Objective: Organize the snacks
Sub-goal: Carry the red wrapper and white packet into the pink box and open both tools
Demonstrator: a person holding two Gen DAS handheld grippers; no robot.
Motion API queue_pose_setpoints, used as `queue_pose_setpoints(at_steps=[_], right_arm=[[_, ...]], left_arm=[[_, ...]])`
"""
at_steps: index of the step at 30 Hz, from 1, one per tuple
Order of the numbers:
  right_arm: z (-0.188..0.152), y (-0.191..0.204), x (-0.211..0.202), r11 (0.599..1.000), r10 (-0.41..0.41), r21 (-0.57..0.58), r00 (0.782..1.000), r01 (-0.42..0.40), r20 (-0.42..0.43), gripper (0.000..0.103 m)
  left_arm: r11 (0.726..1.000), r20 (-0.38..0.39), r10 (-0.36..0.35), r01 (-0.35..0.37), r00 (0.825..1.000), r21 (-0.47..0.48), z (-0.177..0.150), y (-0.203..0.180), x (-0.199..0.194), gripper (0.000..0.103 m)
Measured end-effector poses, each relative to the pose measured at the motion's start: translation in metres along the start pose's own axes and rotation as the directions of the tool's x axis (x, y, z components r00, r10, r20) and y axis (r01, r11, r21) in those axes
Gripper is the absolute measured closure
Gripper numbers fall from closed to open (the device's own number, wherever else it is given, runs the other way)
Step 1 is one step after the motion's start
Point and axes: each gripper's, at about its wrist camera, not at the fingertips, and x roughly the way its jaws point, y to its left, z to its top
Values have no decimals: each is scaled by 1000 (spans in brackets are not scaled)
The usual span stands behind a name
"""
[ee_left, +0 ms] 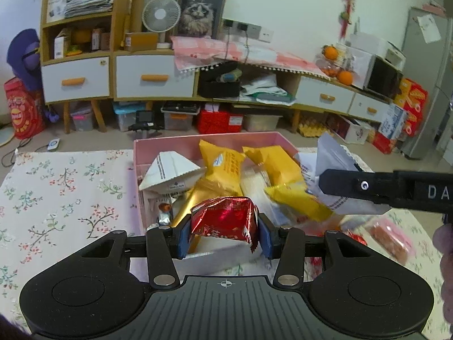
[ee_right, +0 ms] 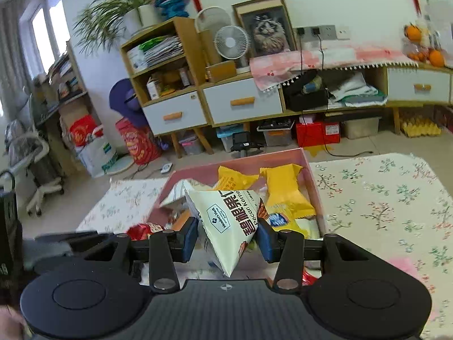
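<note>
My left gripper [ee_left: 223, 233] is shut on a red foil snack packet [ee_left: 223, 218], held over the near edge of the pink box [ee_left: 198, 138]. The box holds yellow packets [ee_left: 220, 170], a white triangular packet [ee_left: 172, 174] and other wrappers. My right gripper [ee_right: 228, 238] is shut on a white pecan kernel packet [ee_right: 229, 221], held above the same pink box [ee_right: 240, 157]. From the left wrist view the right gripper [ee_left: 322, 182] reaches in from the right edge with that white packet [ee_left: 331, 158].
The box sits on a floral tablecloth [ee_left: 65, 192]; it also shows in the right wrist view [ee_right: 382, 198]. A reddish snack [ee_left: 388, 235] and red wrappers lie on the cloth right of the box. Cabinets [ee_left: 153, 76] and floor clutter stand beyond the table.
</note>
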Motion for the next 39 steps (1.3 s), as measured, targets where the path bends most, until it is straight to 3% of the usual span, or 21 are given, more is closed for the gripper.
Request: queue_pose_setpoints(at_steps=[11,16,19,21,22,25,31,39], right_arm=[[8,-10,34,976,24,214,1000,-27,19,93],[6,-6,40,974,34,226,999,-35,9,100],[6,-6,42,979,20,201,1000,-19,-4,101],[7,-8,42,980,9,200,1000,-7,-10,101],[7,-10,41,979,6,203,1000,-3,-11,100],[8,-13,40,977,2,213,1000,1,-11,97],[11,-6,37,983,3,185,1000,0,-14,95],[14,1,26,991,-2,134,1000,3,-3,70]], left_arm=[[1000,-35,28,-29,999,-13,-2,-10,34,59],[999,-46,44,-45,998,-10,-5,-9,41,57],[998,-33,51,-52,998,-17,-3,-9,41,45],[998,-36,49,-50,998,-28,-2,-8,40,30],[999,-39,43,-44,998,-31,-1,-8,40,22],[999,-32,45,-45,998,-15,-1,-12,36,15],[999,-36,39,-40,999,-20,0,-11,27,12],[999,-27,34,-35,999,-25,0,-6,7,10]])
